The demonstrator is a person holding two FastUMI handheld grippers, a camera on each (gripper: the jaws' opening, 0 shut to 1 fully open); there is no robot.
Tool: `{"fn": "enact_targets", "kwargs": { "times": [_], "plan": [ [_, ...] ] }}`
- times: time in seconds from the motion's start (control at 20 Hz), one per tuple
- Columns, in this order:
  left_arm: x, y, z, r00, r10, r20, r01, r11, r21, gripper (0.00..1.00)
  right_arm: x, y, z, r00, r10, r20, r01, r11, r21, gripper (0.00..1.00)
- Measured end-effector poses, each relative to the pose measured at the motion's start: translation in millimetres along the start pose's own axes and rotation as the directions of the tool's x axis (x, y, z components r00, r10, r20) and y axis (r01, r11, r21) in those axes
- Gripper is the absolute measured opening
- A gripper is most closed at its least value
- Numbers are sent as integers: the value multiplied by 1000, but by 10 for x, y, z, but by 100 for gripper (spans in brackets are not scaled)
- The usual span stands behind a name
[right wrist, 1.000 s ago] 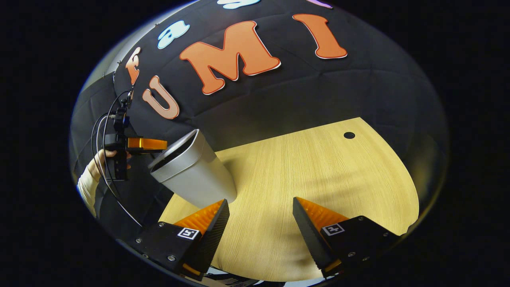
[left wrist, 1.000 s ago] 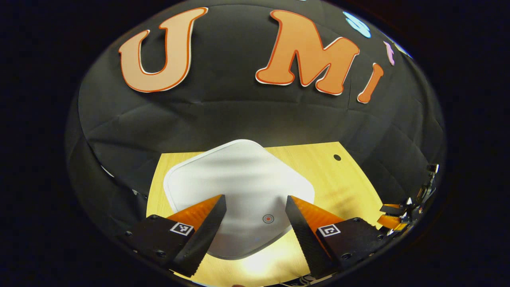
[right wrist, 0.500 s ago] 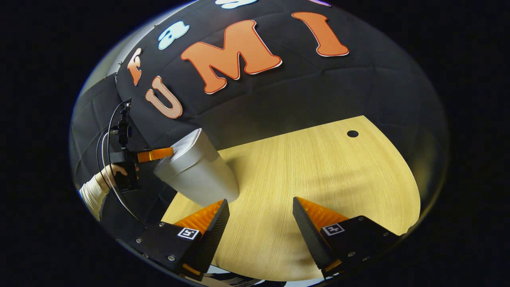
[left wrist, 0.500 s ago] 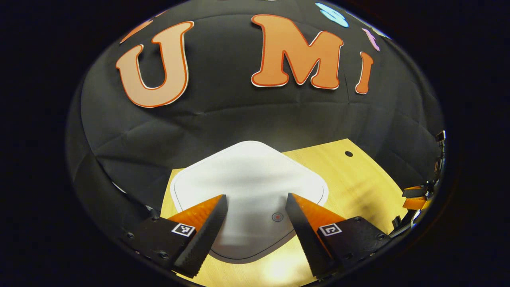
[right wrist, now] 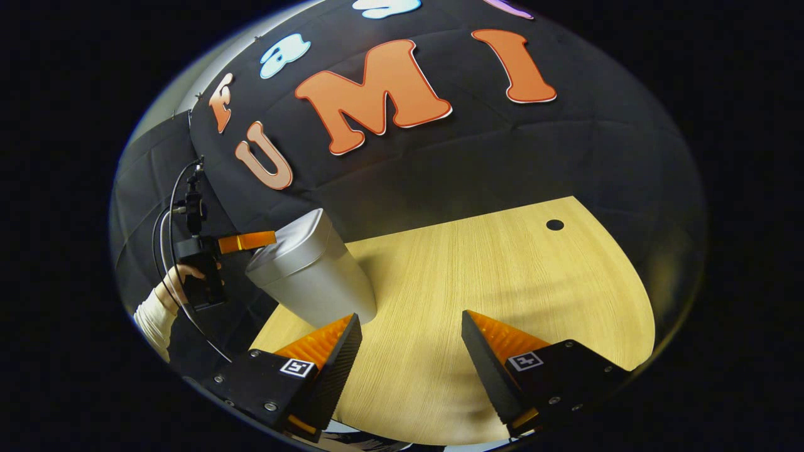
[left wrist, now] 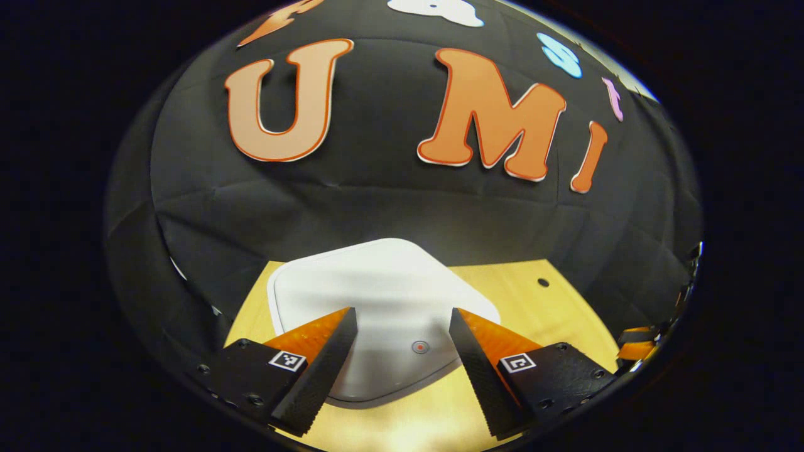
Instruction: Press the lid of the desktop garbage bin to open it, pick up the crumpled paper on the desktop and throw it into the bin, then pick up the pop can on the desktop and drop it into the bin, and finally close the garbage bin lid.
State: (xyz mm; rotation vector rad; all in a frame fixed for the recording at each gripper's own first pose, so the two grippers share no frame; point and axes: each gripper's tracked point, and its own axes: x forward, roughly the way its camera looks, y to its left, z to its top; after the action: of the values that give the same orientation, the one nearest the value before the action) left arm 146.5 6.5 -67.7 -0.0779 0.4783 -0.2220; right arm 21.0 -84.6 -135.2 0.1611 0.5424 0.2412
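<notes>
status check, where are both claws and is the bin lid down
Left claw open, above the bin lid. Right claw open, empty, over the bare desk. Lid looks shut on the bin. Nothing in the way.

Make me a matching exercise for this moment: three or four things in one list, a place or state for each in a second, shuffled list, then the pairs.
Things:
1. bin lid
2. left gripper
3. right gripper
4. hole in the table

Places or states:
A. open, over bare tabletop
B. near the table's far edge
C. shut on the bin
D. open, above the lid

Pairs: 1-C, 2-D, 3-A, 4-B
</notes>
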Motion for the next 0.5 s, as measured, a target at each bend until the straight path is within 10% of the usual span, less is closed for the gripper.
{"fn": "enact_targets", "kwargs": {
  "times": [0.2, 0.5],
  "plan": [
    [-356, -308, -22, 995, -59, 82, 66, 994, -88, 96, -57, 2, 82, 998, -29, 48, 29, 1000, -10, 96],
    [-765, -717, -209, 978, -74, 193, 67, 997, 47, 94, -159, 2, 364, 981, -73, 182, 80, 996, -30, 96]
  ]
}}
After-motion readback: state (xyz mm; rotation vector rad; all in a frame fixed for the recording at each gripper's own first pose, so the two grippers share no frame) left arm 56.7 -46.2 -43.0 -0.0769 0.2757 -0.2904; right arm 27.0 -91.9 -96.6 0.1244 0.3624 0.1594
